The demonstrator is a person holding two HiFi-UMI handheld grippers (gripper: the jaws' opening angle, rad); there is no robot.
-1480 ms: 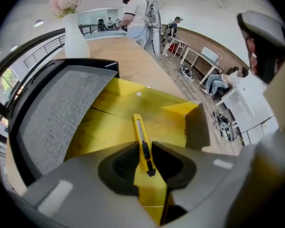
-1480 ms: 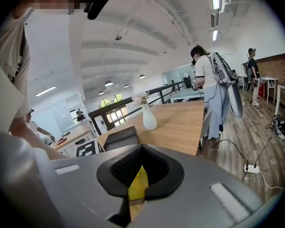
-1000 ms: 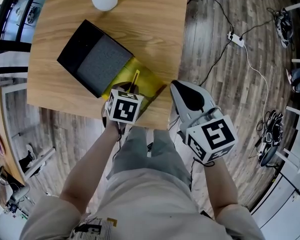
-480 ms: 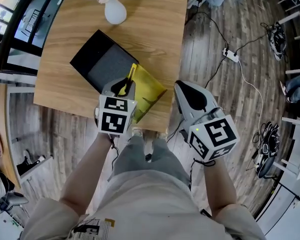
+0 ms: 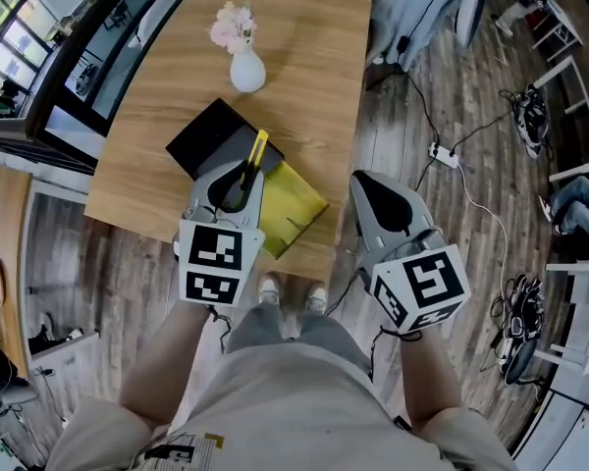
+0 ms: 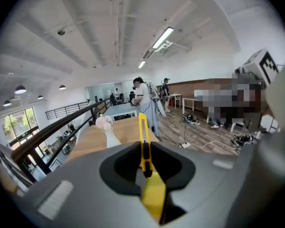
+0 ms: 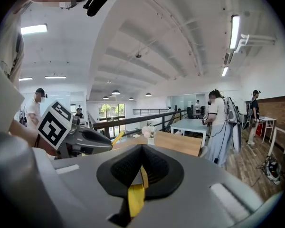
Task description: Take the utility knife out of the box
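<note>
Task stage: extraction looks done. The utility knife (image 5: 256,152) is in the left gripper (image 5: 238,180) and off the black box (image 5: 208,135), its tip aimed at the table's (image 5: 314,57) far edge.
Left to do: probably only carrying it off or setting it down.
Box: on the table, toward the near edge. Yellow packaging (image 5: 294,212) lies just beside it, toward the near right corner.
Left claw: narrow gap, with the jaws clamped on the knife's yellow body. The black slider shows between them.
Right claw: the right gripper (image 5: 368,189) has its jaws together. A thin yellow strip sits in the seam; cannot tell what it is. It hangs off the table's near right corner.
Vase (image 5: 246,70): toward the far edge, well apart.
</note>
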